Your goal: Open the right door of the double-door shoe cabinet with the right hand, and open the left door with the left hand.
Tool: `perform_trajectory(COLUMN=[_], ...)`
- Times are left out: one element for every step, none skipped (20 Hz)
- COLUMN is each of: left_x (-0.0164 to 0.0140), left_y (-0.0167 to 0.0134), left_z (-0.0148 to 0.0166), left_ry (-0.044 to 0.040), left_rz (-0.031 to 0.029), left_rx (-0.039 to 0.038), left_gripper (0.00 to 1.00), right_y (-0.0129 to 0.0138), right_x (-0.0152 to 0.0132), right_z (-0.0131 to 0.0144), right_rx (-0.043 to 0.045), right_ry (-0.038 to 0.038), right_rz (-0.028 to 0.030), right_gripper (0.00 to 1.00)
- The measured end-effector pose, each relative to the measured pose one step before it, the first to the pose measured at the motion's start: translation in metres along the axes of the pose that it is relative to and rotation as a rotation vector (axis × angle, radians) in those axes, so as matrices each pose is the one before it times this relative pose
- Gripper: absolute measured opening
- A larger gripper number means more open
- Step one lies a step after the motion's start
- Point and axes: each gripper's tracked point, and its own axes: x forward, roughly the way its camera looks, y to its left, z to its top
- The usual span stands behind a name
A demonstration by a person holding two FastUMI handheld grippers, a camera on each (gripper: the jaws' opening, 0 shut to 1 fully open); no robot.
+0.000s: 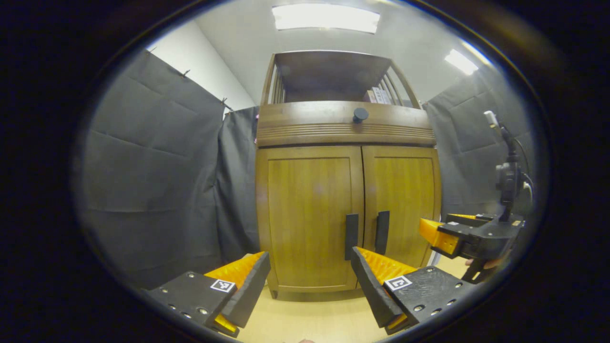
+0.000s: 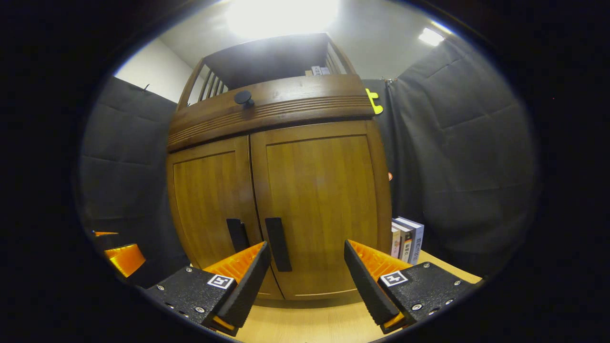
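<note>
Both doors of the shoe cabinet are shut, standing straight ahead on the pale wooden table. In the left gripper view, the left gripper hangs low in front of the left door, fingers spread wide with nothing between them, short of the left handle. Off to that view's right edge sits the right gripper, well clear of the right door.

From the right gripper view, the right gripper has its fingers spread too, empty, with the dark right handle showing just above its left finger; whether finger and handle touch, hard to say from here. A black knob sits on the drawer above. Books stand beside the cabinet's right side.
</note>
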Motion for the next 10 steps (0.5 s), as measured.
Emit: perform_trajectory(left_x=[-0.00143,-0.00163,-0.00189,-0.00219,-0.00156,-0.00323,-0.00369,-0.00356,-0.00352,-0.00447], left_y=[0.00169,0.00317,0.00335,0.00228,-0.00099,0.00109,0.00173,0.00233,0.00020,-0.00024], left_z=[0.00171,0.00166,0.00264,0.00231,0.00039,0.00297,0.00396,0.00439,0.00155,-0.00036], left_ry=[0.00052,0.00072,0.00045,0.00198,0.00074,0.00155,-0.00132,-0.00367,-0.00279,-0.00075], left_rz=[0.00685,0.01000,0.01193,0.01389,0.01297,0.01125,0.01468,0.01801,0.01715,0.01317], left_rx=[-0.00691,-0.00343,-0.00001,0.00274,0.00164,0.00239,0.00273,0.00264,-0.00069,-0.00117], left_gripper=[0.97,0.98,0.99,1.00,1.00,1.00,1.00,1.00,1.00,1.00], right_y=[0.00498,0.00521,0.00328,0.00204,0.00107,0.00035,0.00107,0.00313,0.00387,0.00261], right_x=[0.00743,0.00782,0.00720,0.00792,0.00830,0.00814,0.00888,0.00596,0.00606,0.00748], right_z=[-0.00110,-0.00095,-0.00297,-0.00035,-0.00129,-0.00191,-0.00106,-0.00166,-0.00258,-0.00144], right_rx=[-0.00885,-0.00513,-0.00194,0.00037,-0.00087,-0.00236,-0.00497,-0.00439,-0.00265,-0.00053], right_ry=[0.00419,0.00301,0.00457,0.00134,0.00157,0.00289,0.00644,0.00656,0.01025,0.00773], right_rz=[0.00843,0.01331,0.01042,0.00813,0.00419,0.00443,0.00343,0.00168,0.00173,0.00409], right_gripper=[0.95,0.95,0.95,0.96,0.95,0.95,0.95,0.95,0.95,0.95])
